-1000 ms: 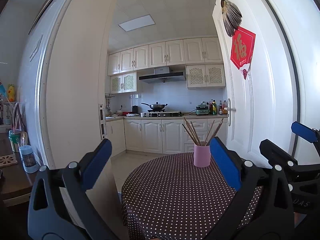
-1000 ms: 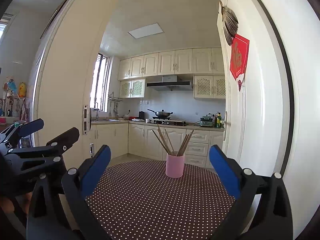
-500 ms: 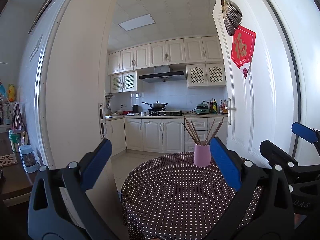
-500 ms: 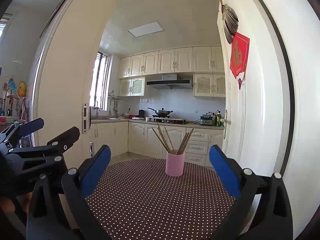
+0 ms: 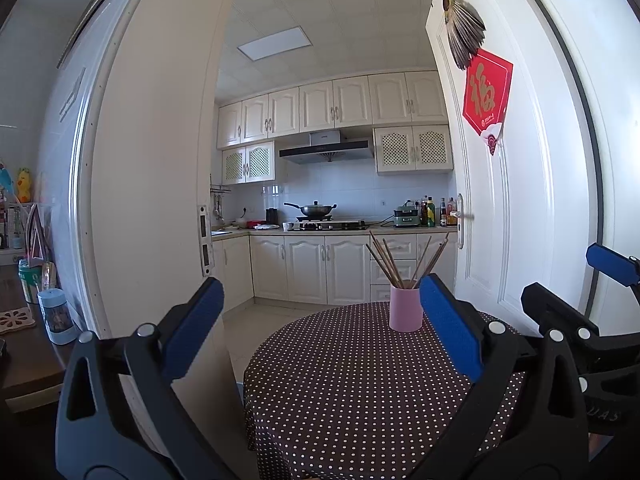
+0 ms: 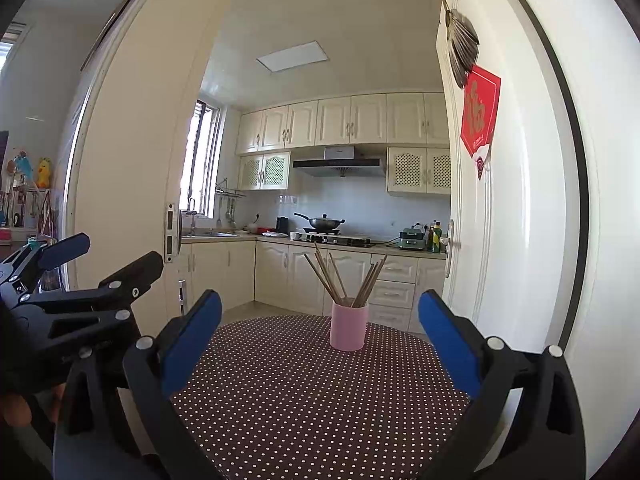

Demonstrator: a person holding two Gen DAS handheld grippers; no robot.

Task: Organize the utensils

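Note:
A pink cup (image 5: 405,308) (image 6: 348,327) stands upright at the far side of a round table with a dark polka-dot cloth (image 5: 360,392) (image 6: 312,400). Several brown chopsticks (image 5: 394,258) (image 6: 344,280) fan out of the cup. My left gripper (image 5: 320,320) is open with nothing between its blue pads, held well short of the cup. My right gripper (image 6: 320,326) is open and empty too, facing the cup from the near side of the table. Each gripper shows at the edge of the other's view.
An open white door (image 5: 500,200) with a red paper decoration (image 5: 486,96) rises right of the table. A white door frame (image 5: 140,200) stands to the left, a dark side table (image 5: 24,356) with jars beyond it. Kitchen cabinets (image 5: 320,268) and a stove with a wok (image 6: 324,224) lie behind.

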